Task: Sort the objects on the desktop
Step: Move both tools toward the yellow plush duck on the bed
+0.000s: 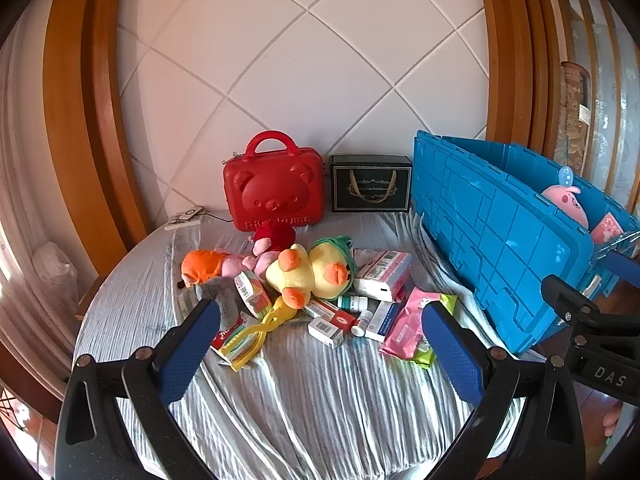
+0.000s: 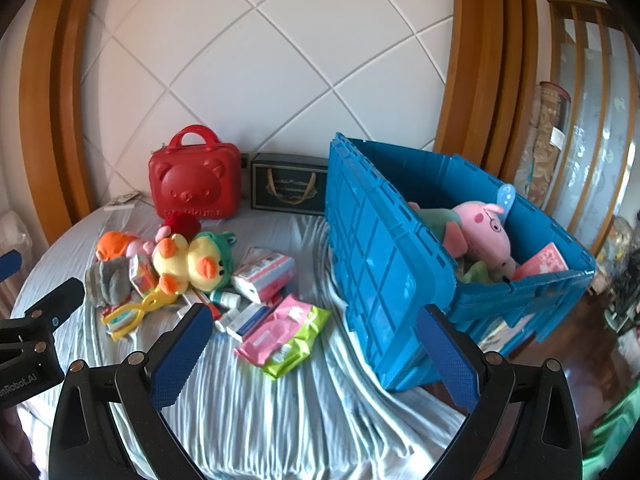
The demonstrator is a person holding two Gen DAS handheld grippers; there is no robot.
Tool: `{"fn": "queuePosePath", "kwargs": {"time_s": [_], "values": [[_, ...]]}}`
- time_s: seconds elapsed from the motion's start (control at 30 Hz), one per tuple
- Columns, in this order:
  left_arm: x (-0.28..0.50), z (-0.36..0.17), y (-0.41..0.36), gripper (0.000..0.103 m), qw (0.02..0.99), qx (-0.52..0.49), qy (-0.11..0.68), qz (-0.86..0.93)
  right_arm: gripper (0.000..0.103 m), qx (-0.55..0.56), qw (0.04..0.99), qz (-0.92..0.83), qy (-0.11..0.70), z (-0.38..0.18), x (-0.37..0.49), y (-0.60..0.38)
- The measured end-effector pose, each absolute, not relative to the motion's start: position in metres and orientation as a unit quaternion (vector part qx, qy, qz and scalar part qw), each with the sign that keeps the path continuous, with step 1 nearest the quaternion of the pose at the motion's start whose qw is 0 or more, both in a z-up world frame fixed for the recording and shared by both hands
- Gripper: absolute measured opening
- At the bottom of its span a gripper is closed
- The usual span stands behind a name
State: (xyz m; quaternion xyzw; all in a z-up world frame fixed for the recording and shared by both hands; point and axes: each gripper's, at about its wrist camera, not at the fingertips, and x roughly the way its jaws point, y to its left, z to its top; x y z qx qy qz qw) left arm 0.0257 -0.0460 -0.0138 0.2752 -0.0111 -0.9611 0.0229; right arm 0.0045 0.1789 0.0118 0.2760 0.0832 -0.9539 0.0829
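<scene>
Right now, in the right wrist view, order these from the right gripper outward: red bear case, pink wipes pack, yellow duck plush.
From the right gripper:
1. Pink wipes pack, just ahead.
2. Yellow duck plush, left, mid-pile.
3. Red bear case, back by the wall.

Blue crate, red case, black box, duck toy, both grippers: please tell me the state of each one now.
blue crate: open, tilted, toys inside
red case: closed, upright
black box: closed, upright
duck toy: lying in the pile
left gripper: jaws open, empty
right gripper: jaws open, empty
</scene>
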Motion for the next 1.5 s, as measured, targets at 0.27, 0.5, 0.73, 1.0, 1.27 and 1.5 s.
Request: {"fn": "queuePosePath", "kwargs": {"time_s": [0.27, 0.5, 0.73, 1.0, 1.27, 1.5], "values": [[0.029, -0.014, -0.043, 0.102, 0.021, 0.273, -0.015, -0.962, 0.103, 0.275, 0.083, -0.954, 0.083, 0.012, 0.006, 0.180], [0.029, -0.013, -0.041, 0.102, 0.022, 0.273, -0.015, -0.962, 0.103, 0.272, 0.082, -0.955, 0.083, 0.012, 0.010, 0.183], [0.032, -0.012, -0.040, 0.102, 0.022, 0.271, -0.015, -0.962, 0.103, 0.271, 0.083, -0.956, 0.082, 0.012, 0.012, 0.184], [0.025, -0.015, -0.047, 0.102, 0.028, 0.273, 0.000, -0.962, 0.103, 0.274, 0.094, -0.953, 0.088, 0.009, 0.011, 0.178], [-0.009, -0.031, -0.053, 0.102, 0.043, 0.301, 0.013, -0.953, 0.103, 0.281, 0.135, -0.946, 0.094, 0.001, -0.023, 0.163], [-0.063, -0.051, -0.070, 0.102, 0.106, 0.330, 0.027, -0.938, 0.103, 0.300, 0.201, -0.927, 0.101, -0.013, -0.081, 0.131]]}}
